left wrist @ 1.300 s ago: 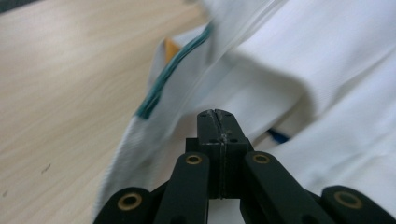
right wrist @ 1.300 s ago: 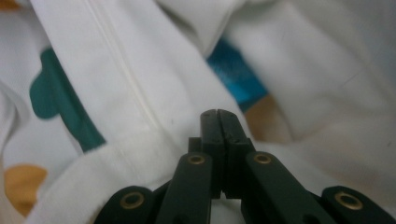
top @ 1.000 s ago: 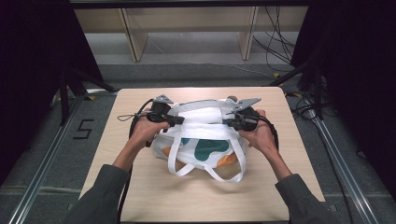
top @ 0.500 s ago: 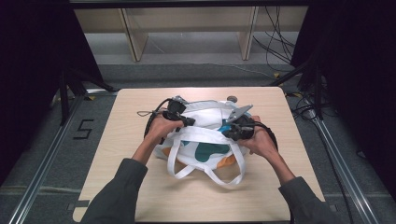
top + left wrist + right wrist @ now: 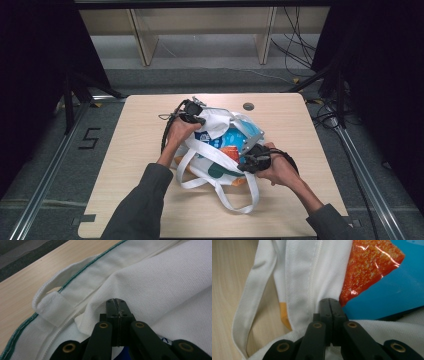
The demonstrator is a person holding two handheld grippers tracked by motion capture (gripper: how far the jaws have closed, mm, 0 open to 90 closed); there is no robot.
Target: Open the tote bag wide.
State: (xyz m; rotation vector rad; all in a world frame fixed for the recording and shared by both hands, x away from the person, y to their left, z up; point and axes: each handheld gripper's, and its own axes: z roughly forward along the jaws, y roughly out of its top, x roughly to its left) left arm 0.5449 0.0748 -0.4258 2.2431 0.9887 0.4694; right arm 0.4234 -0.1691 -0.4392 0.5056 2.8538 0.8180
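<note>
Dark curtains are closing in the room on both sides, and a pale wooden shelf frame is standing beyond the far edge of the light wood table [image 5: 125, 165]. Grey floor with a "5" marked on it is lying off to your left.

On the table, your left gripper [image 5: 192, 114] is sitting at the far left corner of the white bag [image 5: 212, 122]. In the left gripper view its jaws are pressed together on a fold of the bag's white cloth [image 5: 140, 285], just beside the green-stitched rim and a strap loop [image 5: 48, 306].

The bag's mouth is running on a slant from that far left corner toward the near right. A blue packet [image 5: 234, 137] and an orange-red packet [image 5: 367, 267] are showing inside it, and white straps [image 5: 220, 185] are trailing toward you.

Your right gripper [image 5: 254, 162] is holding the near right side, its jaws closed on the white rim cloth right beside the orange-red packet. Both hands are about equally near the opening, each at one end of it. I judge that spreading them along that slant would widen the mouth; bare table is lying open on both sides.
</note>
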